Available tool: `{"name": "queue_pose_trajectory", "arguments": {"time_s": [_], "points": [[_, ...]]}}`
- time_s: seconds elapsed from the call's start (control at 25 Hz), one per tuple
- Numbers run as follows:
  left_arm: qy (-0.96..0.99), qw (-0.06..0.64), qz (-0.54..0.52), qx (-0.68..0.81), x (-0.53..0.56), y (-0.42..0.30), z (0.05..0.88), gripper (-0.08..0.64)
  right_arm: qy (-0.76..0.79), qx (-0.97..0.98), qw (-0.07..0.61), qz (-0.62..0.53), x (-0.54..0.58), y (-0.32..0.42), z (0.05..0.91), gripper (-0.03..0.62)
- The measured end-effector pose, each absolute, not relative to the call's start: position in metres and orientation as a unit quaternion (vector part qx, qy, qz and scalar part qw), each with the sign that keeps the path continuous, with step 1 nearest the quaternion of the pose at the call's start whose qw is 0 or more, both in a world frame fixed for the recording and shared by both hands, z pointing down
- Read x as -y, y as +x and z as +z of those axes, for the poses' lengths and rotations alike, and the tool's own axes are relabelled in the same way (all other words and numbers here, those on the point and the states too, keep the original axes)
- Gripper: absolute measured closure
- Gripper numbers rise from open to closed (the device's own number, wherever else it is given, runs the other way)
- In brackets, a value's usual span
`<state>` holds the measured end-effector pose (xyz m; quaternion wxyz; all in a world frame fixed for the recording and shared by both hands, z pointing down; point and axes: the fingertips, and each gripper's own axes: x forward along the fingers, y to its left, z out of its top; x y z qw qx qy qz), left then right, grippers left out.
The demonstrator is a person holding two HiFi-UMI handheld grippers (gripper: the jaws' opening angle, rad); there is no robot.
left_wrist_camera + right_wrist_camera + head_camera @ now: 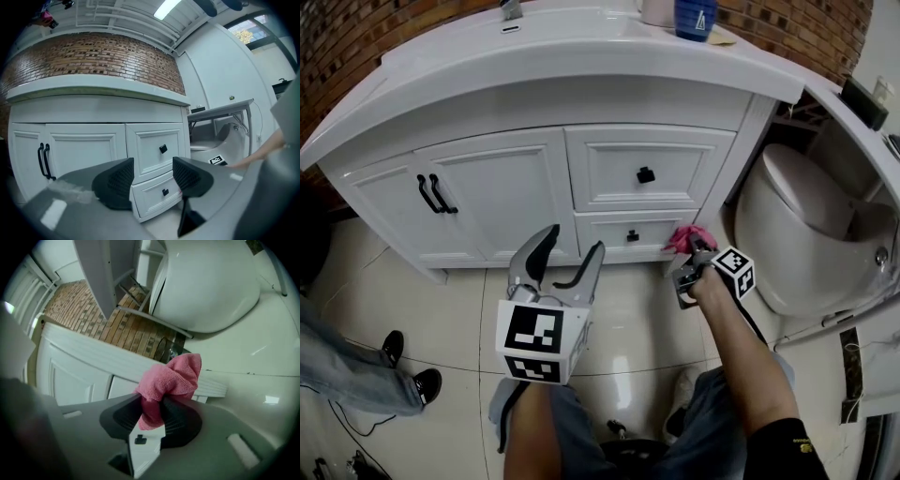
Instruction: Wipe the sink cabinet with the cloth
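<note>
Since it is judged limp and light, the pink microfibre cloth (172, 378) is pinched mid-bunch by the right gripper (151, 413) near the base of the white sink cabinet (502, 202); the left gripper (151, 180) is spread, empty.

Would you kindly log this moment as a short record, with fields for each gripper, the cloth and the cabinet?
left gripper: open, nothing between its fingers, facing the cabinet front
right gripper: shut on the pink cloth
cloth position: by the right end of the lower drawer; contact unclear
sink cabinet: white, two doors left, two drawers right, black handles
beside it: toilet, lid down
</note>
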<state>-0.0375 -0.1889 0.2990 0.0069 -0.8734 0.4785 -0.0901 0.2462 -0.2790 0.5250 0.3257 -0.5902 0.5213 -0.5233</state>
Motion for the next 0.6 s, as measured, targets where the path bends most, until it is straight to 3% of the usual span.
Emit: {"name": "queue_pose_trajectory", "arguments": {"time_s": [0.2, 0.4, 0.6], "points": [[-0.866, 0.004, -0.086, -0.492, 0.192, -0.055, 0.297, 0.298, -0.612, -0.528, 0.301, -0.506, 0.275, 0.251, 0.537, 0.485], [-0.860, 0.003, -0.093, -0.502, 0.193, -0.065, 0.301, 0.299, -0.538, -0.597, 0.229, -0.549, 0.268, 0.112, 0.565, 0.485], [-0.855, 0.015, -0.120, -0.504, 0.186, -0.072, 0.308, 0.299, -0.463, -0.607, 0.233, -0.603, 0.269, -0.008, 0.586, 0.485]]}}
